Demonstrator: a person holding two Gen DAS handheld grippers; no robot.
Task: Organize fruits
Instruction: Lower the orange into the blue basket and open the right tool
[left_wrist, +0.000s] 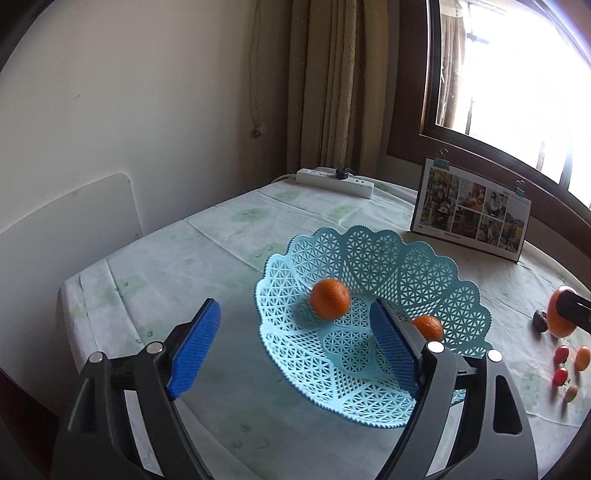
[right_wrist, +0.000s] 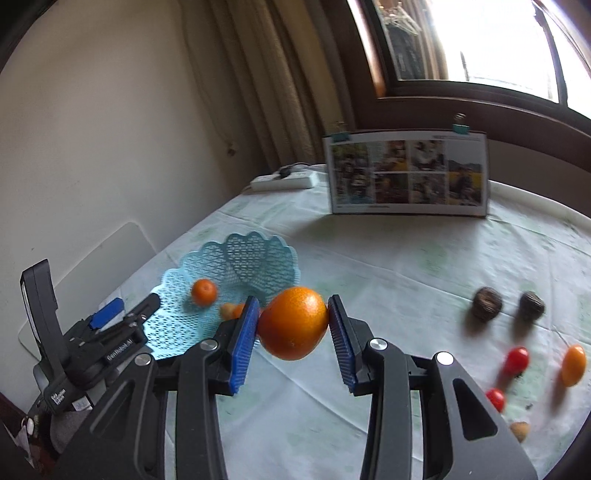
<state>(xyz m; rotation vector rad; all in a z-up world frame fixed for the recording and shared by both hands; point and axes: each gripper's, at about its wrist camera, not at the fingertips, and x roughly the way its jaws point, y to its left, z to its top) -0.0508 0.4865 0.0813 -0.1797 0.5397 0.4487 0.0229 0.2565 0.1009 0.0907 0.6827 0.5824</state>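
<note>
Two oranges (left_wrist: 330, 304) already lie in the blue basket (left_wrist: 424, 266), one near its middle and a second (left_wrist: 427, 326) partly hidden behind the left gripper's pad. A third, bigger orange (right_wrist: 293, 323) is clamped between the blue pads of the right gripper (right_wrist: 291, 332), held clear above the cloth just right of the basket. The left gripper (left_wrist: 295, 343) hovers at the basket's near rim with its jaws wide apart and nothing between them.

On the table (right_wrist: 388, 266) to the right wait two dark round fruits (right_wrist: 487, 305), two cherry tomatoes (right_wrist: 516, 360), a small orange oval fruit (right_wrist: 573, 365) and a pale small one near the edge, too blurred to name.

The step in hand looks like the carry: the big orange is on its way to the basket. The next move calls for swinging it left over the rim, lowering it into a free spot beside the other two, and only then parting the pads, so that it does not roll out over the shallow lacy edge. The loose fruits remain to gather.
</note>
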